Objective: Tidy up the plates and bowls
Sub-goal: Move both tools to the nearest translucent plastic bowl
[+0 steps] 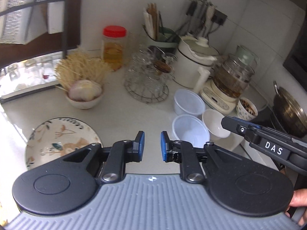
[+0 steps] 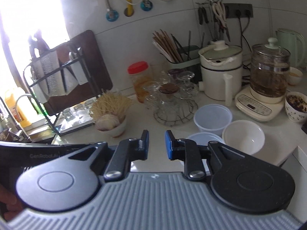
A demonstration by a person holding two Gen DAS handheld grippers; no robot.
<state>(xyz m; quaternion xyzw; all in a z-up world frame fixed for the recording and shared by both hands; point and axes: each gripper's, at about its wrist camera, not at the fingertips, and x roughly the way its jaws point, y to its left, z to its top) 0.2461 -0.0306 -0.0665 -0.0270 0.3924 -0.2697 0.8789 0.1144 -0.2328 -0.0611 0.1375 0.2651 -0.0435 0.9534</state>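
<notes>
A white tiled wall [image 2: 172, 15] backs a pale kitchen countertop [image 1: 119, 111] crowded with gear. A black dish rack [image 2: 57, 88] stands by the bright window, and a white lidded pot [image 2: 220, 71] sits near a glass kettle [image 2: 270, 76] on its base. Toward the front lies a floral plate [image 1: 61, 140], well apart from two translucent plastic bowls [image 1: 189, 101] and a white ceramic bowl [image 2: 243, 136] clustered together. The left gripper [image 1: 152, 145] and right gripper [image 2: 157, 143] both hover above the counter, jaws parted, holding nothing.
</notes>
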